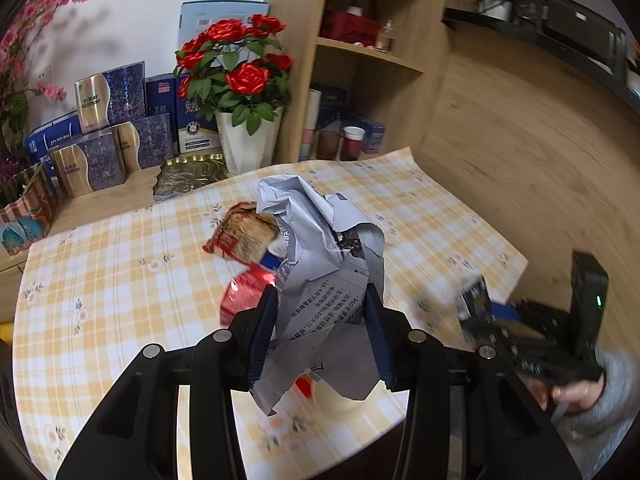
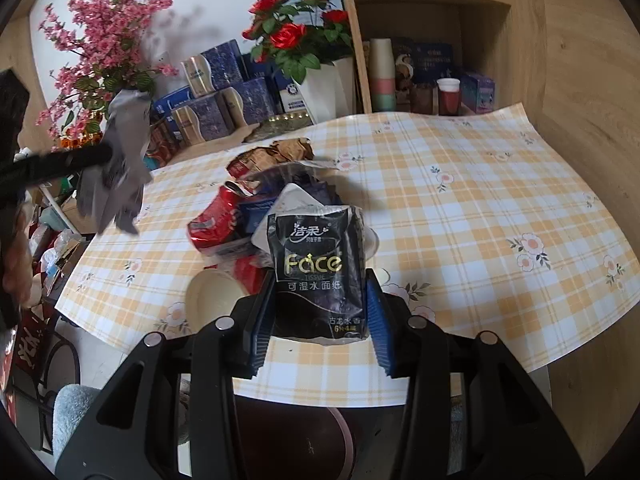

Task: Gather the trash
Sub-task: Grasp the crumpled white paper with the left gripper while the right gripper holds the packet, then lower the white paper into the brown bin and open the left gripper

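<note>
My left gripper (image 1: 322,308) is shut on a crumpled grey printed paper (image 1: 316,232), held up above the table. From the right wrist view that left gripper (image 2: 106,156) hangs at the left with the paper (image 2: 124,184) dangling from it. My right gripper (image 2: 320,312) is shut on a black tissue pack (image 2: 316,264) marked "Face", just above the near table edge. It shows blurred at the right as the right gripper (image 1: 476,300). A trash pile lies mid-table: a brown snack wrapper (image 2: 280,152), a crushed red can (image 2: 216,216), blue wrappers and a white cup (image 2: 212,296).
A yellow checked tablecloth (image 2: 480,208) covers the table. At the back stand a white vase of red roses (image 1: 248,136), blue and gold boxes (image 1: 100,152) and a gold tray (image 1: 188,172). A wooden shelf (image 1: 372,52) holds cups. A dark round container (image 2: 320,432) sits below the front edge.
</note>
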Motion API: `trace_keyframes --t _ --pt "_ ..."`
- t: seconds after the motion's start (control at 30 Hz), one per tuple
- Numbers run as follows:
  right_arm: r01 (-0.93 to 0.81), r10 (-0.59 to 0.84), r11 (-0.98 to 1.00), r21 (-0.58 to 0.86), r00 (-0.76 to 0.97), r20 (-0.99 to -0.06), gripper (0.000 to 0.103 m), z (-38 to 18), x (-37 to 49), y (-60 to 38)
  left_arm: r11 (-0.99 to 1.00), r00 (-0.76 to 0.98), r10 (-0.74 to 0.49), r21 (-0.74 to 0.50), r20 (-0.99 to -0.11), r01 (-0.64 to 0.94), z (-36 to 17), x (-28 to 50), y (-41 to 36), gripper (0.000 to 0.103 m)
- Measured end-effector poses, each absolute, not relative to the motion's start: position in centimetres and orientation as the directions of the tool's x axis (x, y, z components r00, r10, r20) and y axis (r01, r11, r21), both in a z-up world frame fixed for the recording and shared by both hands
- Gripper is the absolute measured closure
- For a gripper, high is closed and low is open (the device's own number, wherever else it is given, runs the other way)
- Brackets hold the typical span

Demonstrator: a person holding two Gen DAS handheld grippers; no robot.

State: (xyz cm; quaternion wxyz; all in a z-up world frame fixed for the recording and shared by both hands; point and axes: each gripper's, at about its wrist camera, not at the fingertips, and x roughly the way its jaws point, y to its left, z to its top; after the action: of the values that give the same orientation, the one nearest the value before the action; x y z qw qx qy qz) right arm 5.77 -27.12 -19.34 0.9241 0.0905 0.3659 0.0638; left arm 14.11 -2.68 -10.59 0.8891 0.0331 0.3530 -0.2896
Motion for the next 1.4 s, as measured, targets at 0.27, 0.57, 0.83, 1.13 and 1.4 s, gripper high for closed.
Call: trace_keyframes --t 0.27,0.57,0.83,1.13,1.4 --pt "-0.08 0.193 0.976 0.202 0.746 -0.637 0.059 -18.1 2.3 -26.0 0.813 0.539 -0.514 -0.179 -0.667 0.554 -13.7 5.6 -2.3 0.06" --pt "-0.102 0.201 0.978 0.183 0.7 -0.686 0.059 -20.9 -2.1 -24.7 0.794 0.386 -0.48 -0.203 -0.788 0.573 -23.1 -1.7 -3.2 0.06" --pt "-0.098 0.205 0.977 0.19 0.671 -0.713 0.059 -22.6 -3.8 -25.0 0.816 0.248 -0.389 -0.207 -0.887 0.539 -31.6 -2.5 -4.4 0.06" --pt "-0.069 0.198 0.977 0.201 0.647 -0.736 0.059 -23.6 -3.8 -25.9 0.846 0.157 -0.305 -0.191 -0.939 0.498 -37.4 0.5 -6.1 0.059" --pt "-0.041 0.184 0.978 0.205 0.633 -0.752 0.059 -24.4 -3.9 -26.9 0.83 0.158 -0.263 -0.139 -0.952 0.54 -39.4 1.6 -9.2 0.034"
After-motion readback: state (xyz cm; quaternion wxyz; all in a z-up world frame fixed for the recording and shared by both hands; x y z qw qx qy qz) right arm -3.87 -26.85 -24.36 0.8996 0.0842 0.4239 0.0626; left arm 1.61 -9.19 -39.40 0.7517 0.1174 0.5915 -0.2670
